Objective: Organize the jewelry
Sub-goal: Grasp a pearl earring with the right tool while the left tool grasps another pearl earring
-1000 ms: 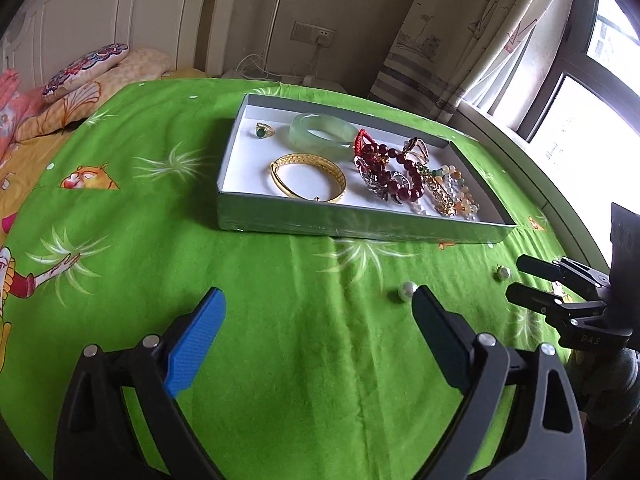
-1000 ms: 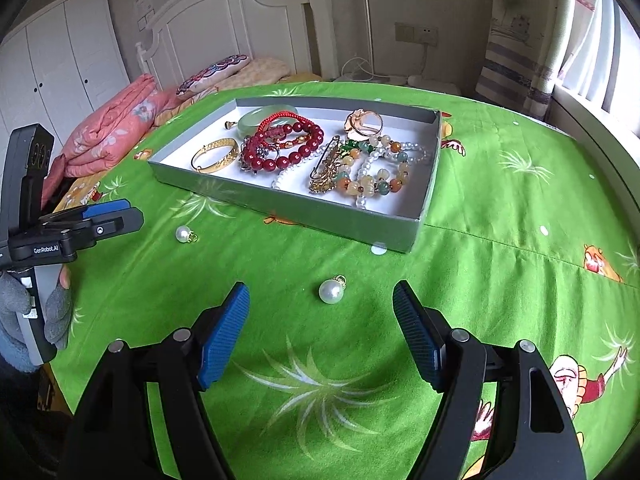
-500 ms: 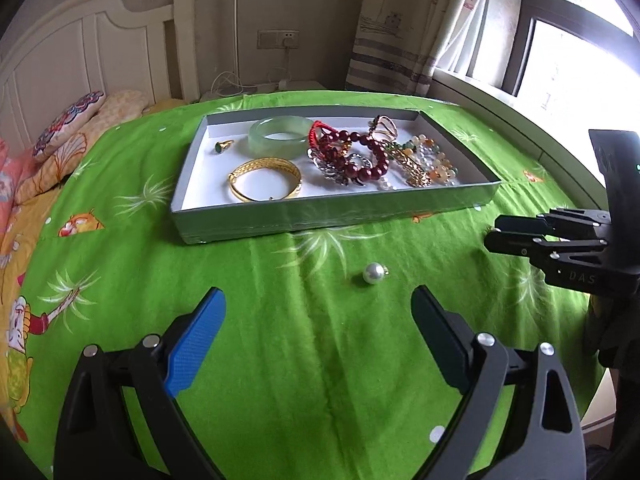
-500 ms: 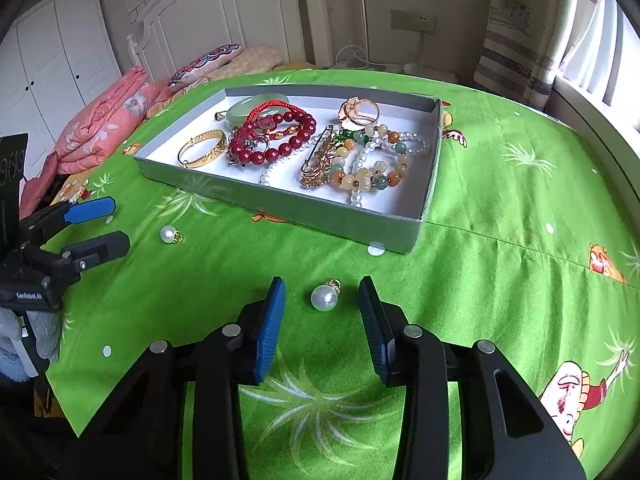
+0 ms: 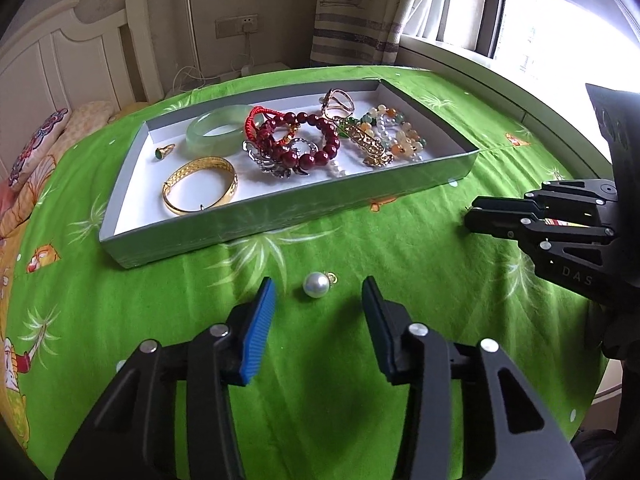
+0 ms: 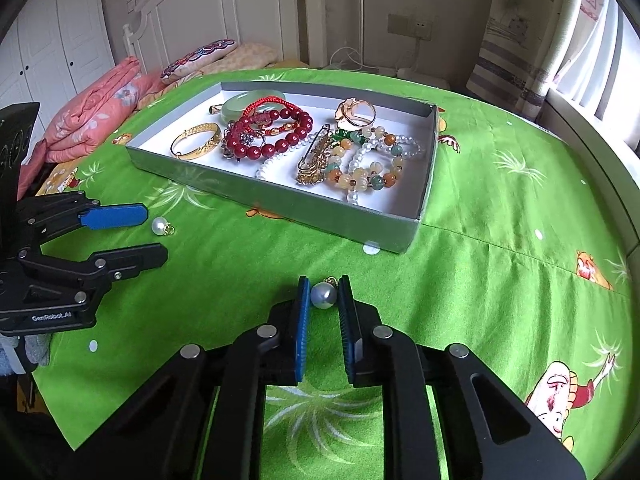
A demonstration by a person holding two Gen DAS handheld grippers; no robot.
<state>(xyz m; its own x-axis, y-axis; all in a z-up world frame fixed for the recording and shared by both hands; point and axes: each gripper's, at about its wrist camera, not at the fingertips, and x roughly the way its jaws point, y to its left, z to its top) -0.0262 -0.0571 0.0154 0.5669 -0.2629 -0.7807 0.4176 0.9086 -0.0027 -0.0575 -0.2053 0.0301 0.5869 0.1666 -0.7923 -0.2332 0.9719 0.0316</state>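
Two hand-held grippers point steeply down at a green cartoon-print cloth (image 6: 500,240) that covers the surface; the right gripper (image 6: 325,295) has its jaws closing on a pearl (image 6: 322,295), the blue pads (image 6: 305,300) pressed against either side of it and its small gold loop peeping out at the top; the left gripper (image 5: 318,300) is tilted down over a second pearl (image 5: 316,285), its jaws closing but well clear of the bead, which lies on the cloth just beyond the tips; in the right wrist view the same left gripper (image 6: 154,236) reaches in from the left edge with that second pearl (image 6: 159,225) just past its blue pad; a shallow grey tray (image 5: 288,220) sits farther back on the cloth, apart from both pearls, holding a gold bangle (image 5: 200,186), a pale green bangle (image 5: 216,132), dark red beads (image 5: 316,142), a small ring (image 5: 165,152) and a tangle of mixed bead strands (image 6: 372,160) whose separate pieces are hard to tell apart; only a grey-gloved fingertip (image 6: 36,350) of the person shows at the left edge, the hands otherwise hidden behind the gripper bodies; a bed headboard (image 6: 224,12), pillows (image 6: 100,112) and a curtained window (image 5: 540,12) curve at the frame edges.
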